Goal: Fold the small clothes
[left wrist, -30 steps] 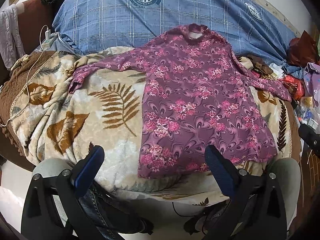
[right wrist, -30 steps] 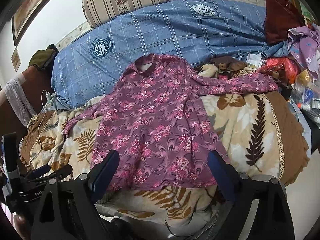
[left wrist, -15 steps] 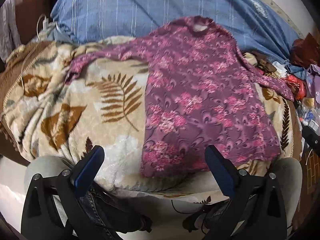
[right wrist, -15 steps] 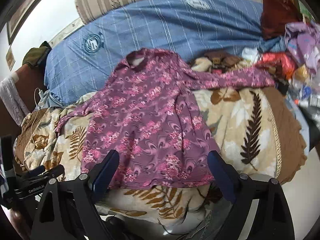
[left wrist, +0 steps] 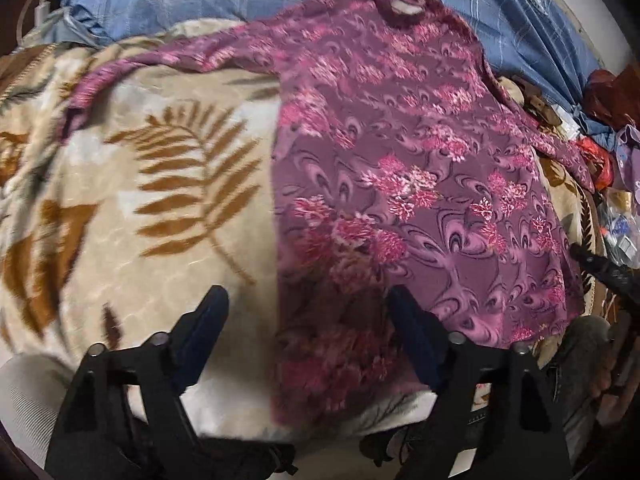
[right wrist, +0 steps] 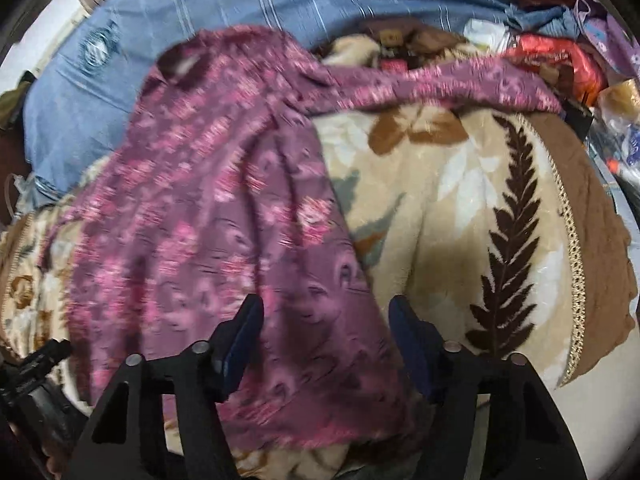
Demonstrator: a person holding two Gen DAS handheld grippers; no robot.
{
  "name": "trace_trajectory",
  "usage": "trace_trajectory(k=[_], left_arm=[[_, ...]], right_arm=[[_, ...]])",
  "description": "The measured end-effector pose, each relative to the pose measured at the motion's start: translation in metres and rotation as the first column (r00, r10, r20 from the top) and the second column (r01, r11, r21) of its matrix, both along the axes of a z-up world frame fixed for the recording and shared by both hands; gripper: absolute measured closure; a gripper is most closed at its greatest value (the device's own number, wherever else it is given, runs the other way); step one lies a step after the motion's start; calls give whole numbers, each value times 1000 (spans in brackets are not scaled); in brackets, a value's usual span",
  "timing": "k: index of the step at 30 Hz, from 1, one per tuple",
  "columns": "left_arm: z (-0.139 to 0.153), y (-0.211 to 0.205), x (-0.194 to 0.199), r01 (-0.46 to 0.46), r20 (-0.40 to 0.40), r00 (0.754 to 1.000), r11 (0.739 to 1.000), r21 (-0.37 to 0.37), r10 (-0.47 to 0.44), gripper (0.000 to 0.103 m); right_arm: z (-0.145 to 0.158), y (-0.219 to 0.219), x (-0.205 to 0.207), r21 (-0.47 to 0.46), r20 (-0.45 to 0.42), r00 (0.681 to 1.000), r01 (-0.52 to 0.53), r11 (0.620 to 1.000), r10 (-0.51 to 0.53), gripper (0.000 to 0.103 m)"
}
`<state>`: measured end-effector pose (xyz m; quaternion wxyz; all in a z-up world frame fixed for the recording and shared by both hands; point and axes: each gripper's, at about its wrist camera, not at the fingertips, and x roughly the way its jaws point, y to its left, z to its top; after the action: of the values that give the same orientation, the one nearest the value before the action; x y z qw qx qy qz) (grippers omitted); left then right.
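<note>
Presently I find the leaf-print blanket [left wrist: 120, 208] covering the bed, blue quilt [right wrist: 240, 4] beyond. The floral top [left wrist: 420, 184] lies spread flat. Both claws have just been narrowing, unclenched: left claw [left wrist: 308, 320] and right claw [right wrist: 326, 328] straddle its near hem corners, poised to pinch.

place: home bedroom | evidence: leaf-print blanket [left wrist: 120, 208], blue plaid bedding [right wrist: 248, 4]

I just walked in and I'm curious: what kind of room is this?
Most likely a bedroom: a purple floral top lies spread on a leaf-patterned blanket, with a blue checked pillow behind and clutter alongside.
</note>
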<state>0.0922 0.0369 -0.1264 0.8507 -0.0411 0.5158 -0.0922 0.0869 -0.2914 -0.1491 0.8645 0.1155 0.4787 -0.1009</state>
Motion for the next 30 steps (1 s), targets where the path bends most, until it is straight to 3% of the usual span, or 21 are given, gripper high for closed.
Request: trace_trajectory(k=[2,4,6,7,8,12,16,18,20,22,24,26,27,28,29,30], left_arm=[[-8,-7,6,28,-24,999,999,-19,-28,46],[-14,-13,7,33,-35,999,999,-4,-33,56],[-12,-15,4,26,-11,1000,999,30,-26,71],[-10,-13,3,22,-10,1000,999,29,-22,93],[-7,-8,1,19,-14,1000,1000,5,-19,98],[18,12,-15,-7,16,1000,1000,-14,8,99],[52,41,-36,-23,30,999,997,-72,26,99],[59,50,-46,-36,34,999,998,-42,37,99],[52,53,-51,-50,29,998,997,51,48,99],[30,49,-46,-43,-28,998,991,128,47,99],[10,48,-44,-25,-81,996,988,153,38,93],[4,49,-45,-17,-109,994,992,128,31,86],[12,54,-48,-32,-92,995,997,77,39,83],[19,59,-50,-45,-72,996,998,33,48,65],[32,69,-52,-71,-31,997,997,-25,71,43],[43,76,-52,-98,4,995,994,-55,98,36]], right_arm=[[-6,7,4,-39,-34,999,-7,999,6,51],[-11,16,9,-98,-71,997,-22,995,15,51],[-14,25,10,-138,-83,996,-36,990,25,61],[-11,28,7,-152,-81,996,-42,988,30,77],[-10,28,4,-154,-83,996,-36,987,24,94],[12,12,-18,-62,-44,999,-16,998,14,99],[51,-1,-50,-20,14,1000,-17,1000,17,99],[65,0,-62,-29,14,999,-40,999,40,99],[65,4,-66,-62,-18,998,-59,996,58,99],[44,5,-56,-54,-94,994,-63,997,58,98],[28,7,-43,-75,-161,986,-60,995,48,93],[38,10,-44,-83,-116,993,-36,996,26,92],[48,11,-49,-77,-70,997,-26,997,21,88],[66,15,-55,-72,5,1000,-16,997,17,71],[81,19,-59,-67,75,997,-25,997,30,44],[95,26,-61,-66,133,989,-57,996,66,35]])
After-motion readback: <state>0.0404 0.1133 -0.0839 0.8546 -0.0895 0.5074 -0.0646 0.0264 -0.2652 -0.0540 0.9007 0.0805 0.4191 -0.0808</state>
